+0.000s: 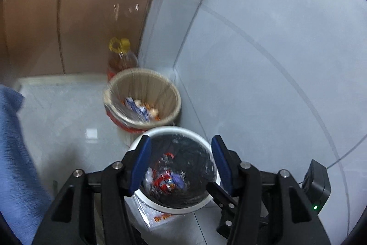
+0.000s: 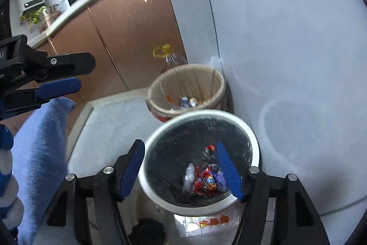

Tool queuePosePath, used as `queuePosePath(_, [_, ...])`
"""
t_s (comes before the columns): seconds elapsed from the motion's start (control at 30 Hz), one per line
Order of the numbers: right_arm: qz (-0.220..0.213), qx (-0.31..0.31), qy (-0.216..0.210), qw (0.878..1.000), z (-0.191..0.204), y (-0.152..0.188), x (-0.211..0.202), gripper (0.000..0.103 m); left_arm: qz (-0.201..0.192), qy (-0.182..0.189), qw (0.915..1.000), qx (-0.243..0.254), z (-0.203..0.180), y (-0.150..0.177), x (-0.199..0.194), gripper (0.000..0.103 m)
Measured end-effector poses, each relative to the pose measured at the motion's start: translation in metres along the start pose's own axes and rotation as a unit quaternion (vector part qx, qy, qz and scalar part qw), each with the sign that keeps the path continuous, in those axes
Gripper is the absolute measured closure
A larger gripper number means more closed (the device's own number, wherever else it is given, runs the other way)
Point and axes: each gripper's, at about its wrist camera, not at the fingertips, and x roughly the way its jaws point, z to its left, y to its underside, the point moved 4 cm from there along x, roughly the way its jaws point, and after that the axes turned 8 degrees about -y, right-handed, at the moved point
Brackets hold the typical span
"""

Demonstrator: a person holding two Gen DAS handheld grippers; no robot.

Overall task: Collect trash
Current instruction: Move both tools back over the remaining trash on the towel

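Observation:
A white-rimmed bin (image 1: 170, 130) with a black liner stands on the floor below both grippers; it also shows in the right wrist view (image 2: 201, 113). Red, purple and clear wrappers (image 1: 165, 178) lie in its bottom, also seen in the right wrist view (image 2: 206, 178). My left gripper (image 1: 181, 162) is open and empty above the bin. My right gripper (image 2: 181, 167) is open and empty above the bin. The left gripper's fingers (image 2: 59, 86) show at the left of the right wrist view.
A beige-lined bin (image 1: 142, 75) (image 2: 185, 69) holding cartons stands behind, in the corner by the grey wall. A yellow-capped oil bottle (image 1: 120, 54) is behind it. Brown cabinet doors (image 2: 128, 26) lie to the left. A clear printed bag (image 2: 206, 222) lies on the floor. A black charger (image 1: 317, 183) is at the right.

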Motion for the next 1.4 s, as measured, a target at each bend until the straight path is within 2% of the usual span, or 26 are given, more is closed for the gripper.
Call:
queuePosePath(0.07, [-0.019, -0.012, 0.001, 1.0, 0.015, -0.009, -0.02, 0.023, -0.028, -0.004, 0.9996, -0.006, 0.004, -0.005, -0.029, 0.05])
queuePosePath(0.13, [-0.037, -0.026, -0.001, 0.999, 0.032, -0.017, -0.043, 0.022, -0.062, -0.016, 0.9979, -0.008, 0.009, -0.007, -0.067, 0.05])
queuePosePath(0.27, [-0.072, -0.048, -0.019, 0.996, 0.062, -0.029, -0.087, 0.013, -0.1, -0.035, 0.9943, -0.006, 0.016, -0.004, -0.13, 0.05])
queuePosePath(0.43, [-0.103, -0.062, -0.041, 0.992, 0.099, -0.037, -0.136, 0.005, -0.149, -0.078, 0.9856, 0.01, 0.025, 0.015, -0.217, 0.05])
queuePosePath(0.47, [-0.11, -0.066, -0.045, 0.991, 0.109, -0.037, -0.148, 0.003, -0.156, -0.085, 0.984, 0.009, 0.028, 0.02, -0.232, 0.047])
queuePosePath(0.5, [-0.115, -0.07, -0.05, 0.99, 0.117, -0.037, -0.157, 0.002, -0.168, -0.094, 0.9813, 0.007, 0.032, 0.027, -0.253, 0.041])
queuePosePath(0.57, [-0.122, -0.08, -0.062, 0.987, 0.134, -0.037, -0.172, 0.0, -0.185, -0.11, 0.9765, 0.001, 0.039, 0.038, -0.287, 0.035])
queuePosePath(0.67, [-0.134, -0.108, -0.079, 0.982, 0.164, -0.033, -0.198, 0.0, -0.214, -0.132, 0.9679, -0.006, 0.047, 0.059, -0.336, 0.031])
queuePosePath(0.83, [-0.152, -0.145, -0.118, 0.971, 0.212, -0.024, -0.231, 0.0, -0.262, -0.18, 0.9478, -0.018, 0.057, 0.089, -0.406, 0.026])
queuePosePath(0.97, [-0.171, -0.162, -0.152, 0.96, 0.242, -0.016, -0.255, 0.0, -0.284, -0.216, 0.9338, -0.028, 0.066, 0.115, -0.446, 0.024])
queuePosePath(1.13, [-0.184, -0.162, -0.205, 0.948, 0.261, -0.009, -0.271, 0.0, -0.292, -0.257, 0.9199, -0.052, 0.084, 0.148, -0.474, 0.02])
queuePosePath(1.23, [-0.189, -0.168, -0.224, 0.941, 0.271, -0.005, -0.281, 0.0, -0.299, -0.276, 0.9107, -0.073, 0.096, 0.166, -0.488, 0.02])
queuePosePath(1.33, [-0.192, -0.175, -0.235, 0.937, 0.278, -0.002, -0.286, 0.0, -0.314, -0.299, 0.8955, -0.098, 0.113, 0.183, -0.503, 0.02])
queuePosePath(1.4, [-0.194, -0.18, -0.242, 0.933, 0.283, 0.002, -0.288, 0.0, -0.318, -0.308, 0.8903, -0.109, 0.124, 0.192, -0.508, 0.02])
